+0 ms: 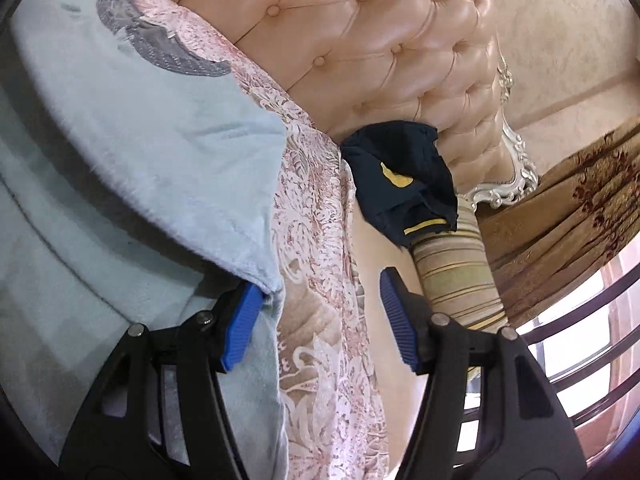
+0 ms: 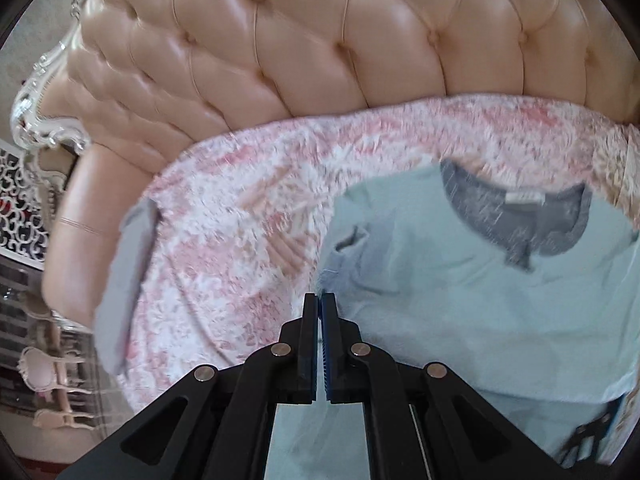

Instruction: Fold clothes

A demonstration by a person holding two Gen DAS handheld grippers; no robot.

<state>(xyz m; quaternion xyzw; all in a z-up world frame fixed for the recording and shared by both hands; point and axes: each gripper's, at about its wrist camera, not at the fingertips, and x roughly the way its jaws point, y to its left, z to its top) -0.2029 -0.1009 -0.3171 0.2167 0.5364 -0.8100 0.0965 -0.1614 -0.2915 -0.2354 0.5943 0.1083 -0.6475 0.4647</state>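
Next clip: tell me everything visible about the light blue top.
The top is pale blue, fleecy-looking, with a grey round collar bearing a small white label. It lies spread on the pink floral cover, collar toward the tufted headboard, one side partly folded over. The right tongs are shut at its edge, seemingly pinching the fabric. The left tongs stand open, one blue pad touching a folded corner.

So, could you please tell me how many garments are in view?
2: a light blue top spread on the pink floral cover, and a navy garment crumpled against the tufted headboard. Others may be hidden.
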